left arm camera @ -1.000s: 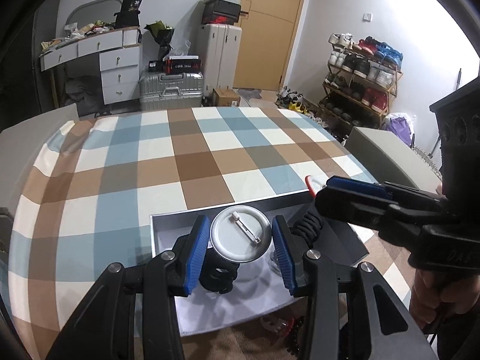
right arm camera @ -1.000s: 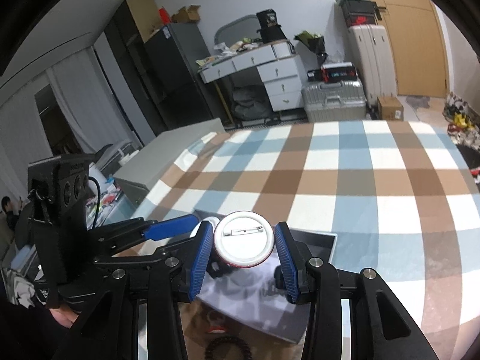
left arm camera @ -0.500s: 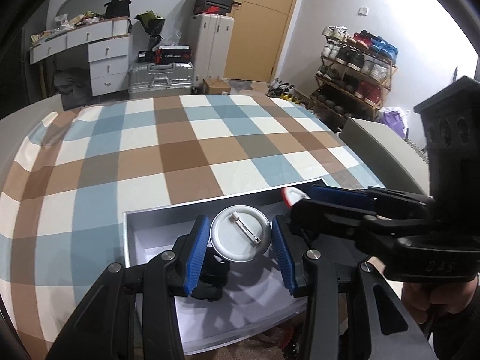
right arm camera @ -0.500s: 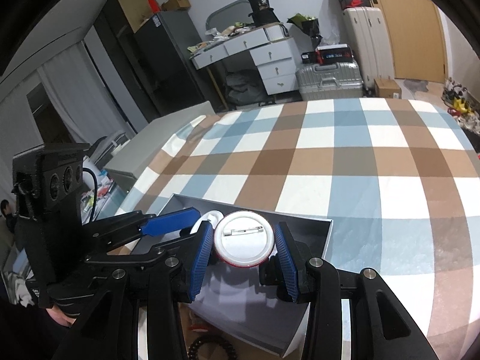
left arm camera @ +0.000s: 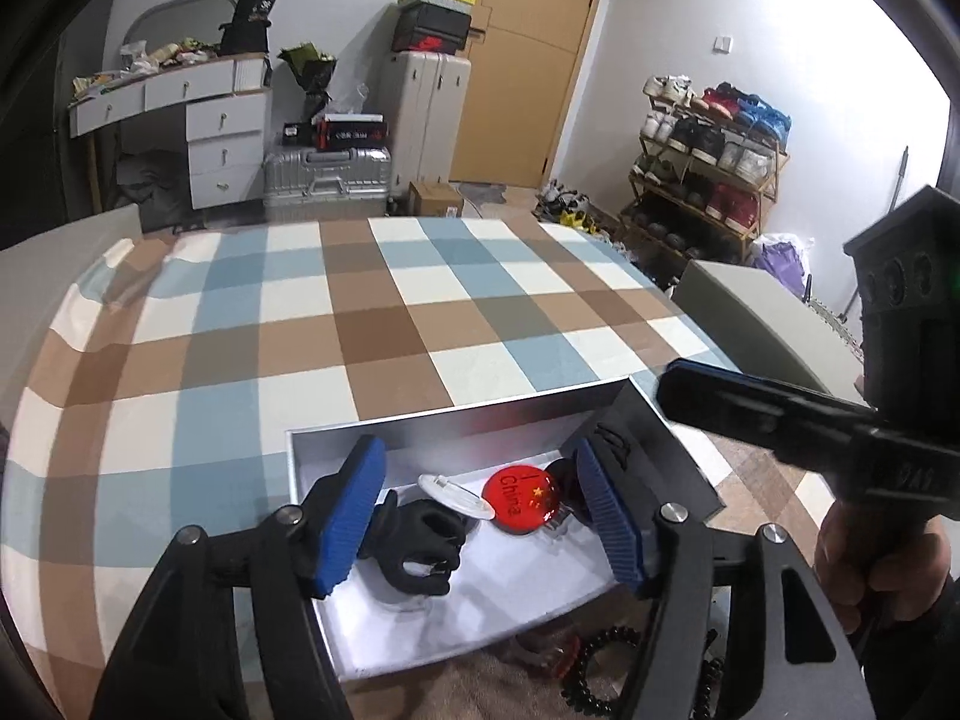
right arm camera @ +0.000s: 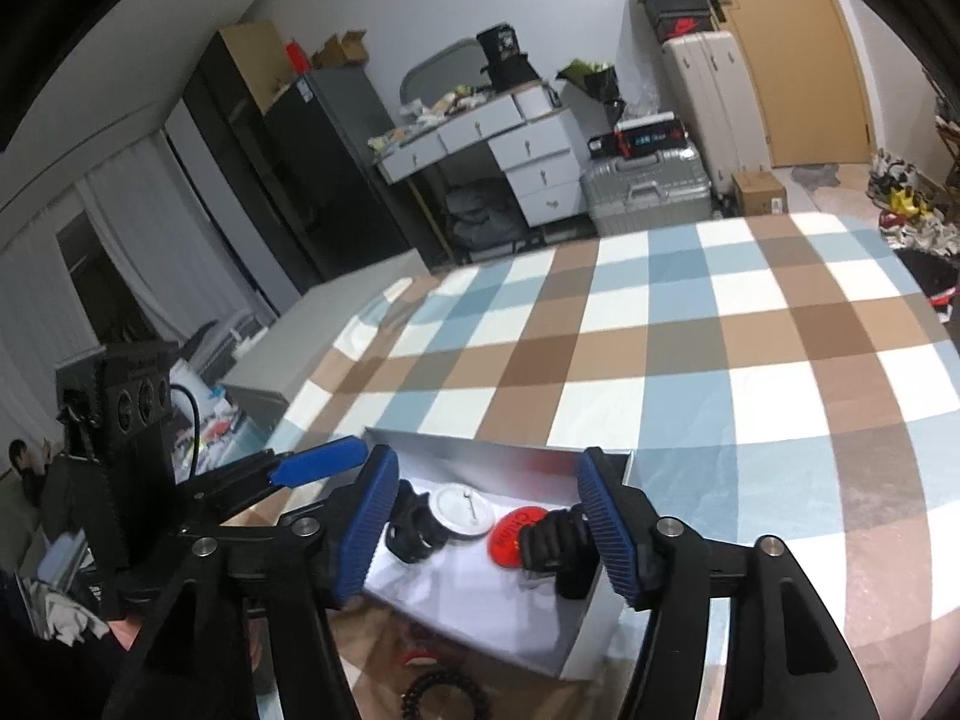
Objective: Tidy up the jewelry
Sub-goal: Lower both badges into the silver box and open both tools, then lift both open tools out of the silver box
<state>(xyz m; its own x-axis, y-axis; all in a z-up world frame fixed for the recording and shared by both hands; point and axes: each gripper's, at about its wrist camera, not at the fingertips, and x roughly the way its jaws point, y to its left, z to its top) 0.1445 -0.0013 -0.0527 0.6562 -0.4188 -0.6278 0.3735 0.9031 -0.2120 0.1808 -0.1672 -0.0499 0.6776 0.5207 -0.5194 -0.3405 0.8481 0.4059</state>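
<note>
Releasing two pin badges into the tray: entry for the moment just after both jaws have been opening.

Step in hand, judged: deposit of badges in the shallow grey tray (left arm camera: 456, 414), which sits at the near edge of the checked bed (left arm camera: 360, 324). To do it well, each hand-held gripper should lift straight up and clear of the tray walls before swinging away, so no pad catches a badge or a black piece and drags it out. The beaded bracelet (left arm camera: 606, 669) lying outside the tray's near wall appears to be the next item to collect.

Item 1, left hand-held gripper (left arm camera: 480, 516): jaws spread, nothing between the blue pads. Below the gap, on the tray floor, lies the white badge (left arm camera: 456, 495) with its pin back up, partly propped on a black hair tie (left arm camera: 420, 546) towards the tray's left wall.

Item 2, red badge (left arm camera: 522, 495): face up, lettered, at the middle of the tray, just beside the white badge; whether the two touch cannot be told.

Item 3, right hand-held gripper (right arm camera: 486, 522): jaws spread, pinching nothing. A second black piece (right arm camera: 558, 546) lies under its right pad, near the tray's right wall, against the red badge.

Item 4, a hand (left arm camera: 870, 564) on the right hand-held gripper's handle, beyond the tray's right wall.
</note>
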